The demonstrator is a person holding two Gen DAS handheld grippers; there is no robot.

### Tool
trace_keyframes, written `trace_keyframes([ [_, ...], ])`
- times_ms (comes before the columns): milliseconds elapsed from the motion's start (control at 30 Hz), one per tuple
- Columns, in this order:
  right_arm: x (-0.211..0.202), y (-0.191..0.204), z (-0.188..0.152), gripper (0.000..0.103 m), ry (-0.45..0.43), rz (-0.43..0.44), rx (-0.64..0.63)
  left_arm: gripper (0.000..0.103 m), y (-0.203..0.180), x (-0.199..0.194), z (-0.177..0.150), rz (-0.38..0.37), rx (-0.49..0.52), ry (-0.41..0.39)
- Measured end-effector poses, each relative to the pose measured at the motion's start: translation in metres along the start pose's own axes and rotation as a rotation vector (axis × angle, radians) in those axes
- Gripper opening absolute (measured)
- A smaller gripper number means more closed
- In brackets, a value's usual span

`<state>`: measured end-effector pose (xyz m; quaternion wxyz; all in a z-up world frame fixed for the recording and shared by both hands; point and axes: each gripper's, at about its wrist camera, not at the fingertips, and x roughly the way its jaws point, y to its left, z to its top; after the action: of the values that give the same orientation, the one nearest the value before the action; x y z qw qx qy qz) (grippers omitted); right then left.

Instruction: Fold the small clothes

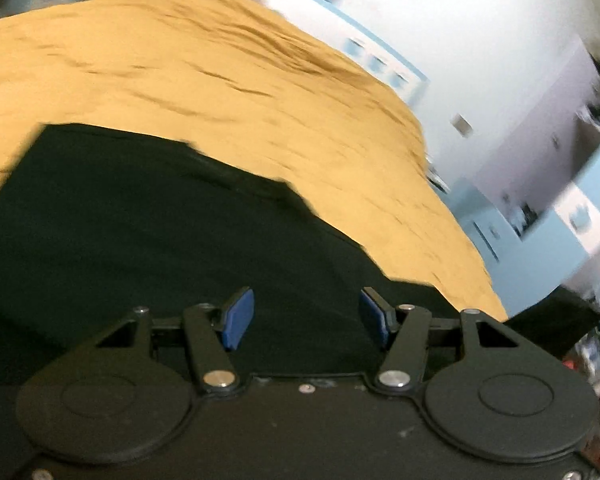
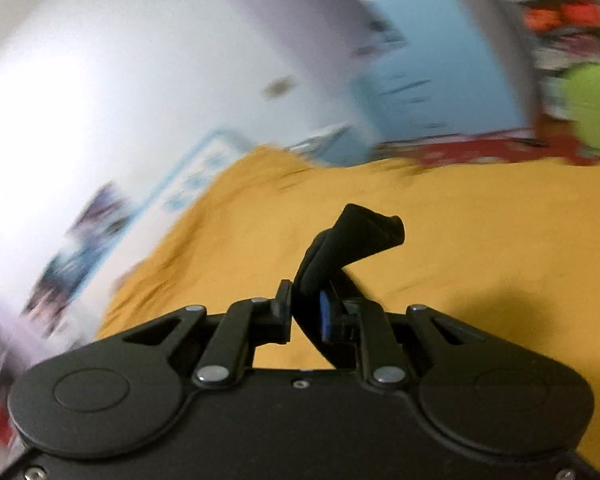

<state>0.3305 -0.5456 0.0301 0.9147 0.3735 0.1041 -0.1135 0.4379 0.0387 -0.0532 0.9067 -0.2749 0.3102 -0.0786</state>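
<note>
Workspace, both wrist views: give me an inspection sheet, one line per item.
Surface: mustard bedcover, wrinkled.
Job's things: black garment spread flat on the bedcover; a bunched black fold rises from the right pinch.
Clutter: nothing seen on the cover.
Grippers: left gripper open over the garment, nothing between its pads; right gripper shut on black fabric.
Cables: nothing seen.
Surroundings: white wall, blue furniture, blurred.
</note>
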Motion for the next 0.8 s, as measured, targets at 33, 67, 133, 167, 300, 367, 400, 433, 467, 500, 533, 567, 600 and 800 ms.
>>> trace_keyframes([
  [33,-0.002,0.027,-0.01,0.015,0.019,0.052,-0.028,0.061,0.016,-0.013,0.005,0.015,-0.023,-0.012],
  [67,-0.003,0.056,-0.024,0.015,0.042,0.106,-0.06,0.061,0.028,-0.024,0.008,0.031,-0.041,-0.025],
  [133,-0.003,0.111,-0.057,0.015,0.094,0.212,-0.122,0.061,0.056,-0.048,0.012,0.055,-0.074,-0.048],
  [167,-0.002,0.135,-0.074,0.015,0.119,0.256,-0.152,0.061,0.068,-0.058,0.014,0.062,-0.087,-0.057],
  [300,0.009,0.22,-0.168,0.015,0.265,0.42,-0.225,0.061,0.117,-0.091,0.011,0.108,-0.153,-0.083],
  [367,0.017,0.253,-0.224,0.015,0.347,0.478,-0.253,0.06,0.141,-0.102,0.008,0.13,-0.196,-0.088],
  [400,0.023,0.266,-0.25,0.015,0.389,0.501,-0.266,0.06,0.153,-0.106,0.007,0.138,-0.213,-0.088],
  [433,0.03,0.278,-0.283,0.015,0.444,0.526,-0.278,0.06,0.162,-0.109,0.006,0.149,-0.229,-0.088],
  [467,0.036,0.286,-0.311,0.018,0.486,0.542,-0.289,0.06,0.168,-0.109,0.005,0.158,-0.245,-0.086],
  [500,0.041,0.293,-0.337,0.021,0.535,0.561,-0.307,0.06,0.174,-0.108,0.005,0.163,-0.259,-0.084],
  [533,0.049,0.298,-0.363,0.025,0.591,0.56,-0.327,0.06,0.181,-0.108,0.004,0.168,-0.273,-0.081],
  [567,0.056,0.3,-0.386,0.038,0.648,0.545,-0.341,0.06,0.187,-0.107,0.004,0.176,-0.288,-0.075],
  [600,0.058,0.299,-0.4,0.044,0.682,0.526,-0.344,0.06,0.191,-0.104,0.002,0.177,-0.3,-0.07],
  [800,0.045,0.24,-0.365,0.053,0.665,0.477,-0.218,0.06,0.198,-0.089,0.0,0.157,-0.342,-0.068],
])
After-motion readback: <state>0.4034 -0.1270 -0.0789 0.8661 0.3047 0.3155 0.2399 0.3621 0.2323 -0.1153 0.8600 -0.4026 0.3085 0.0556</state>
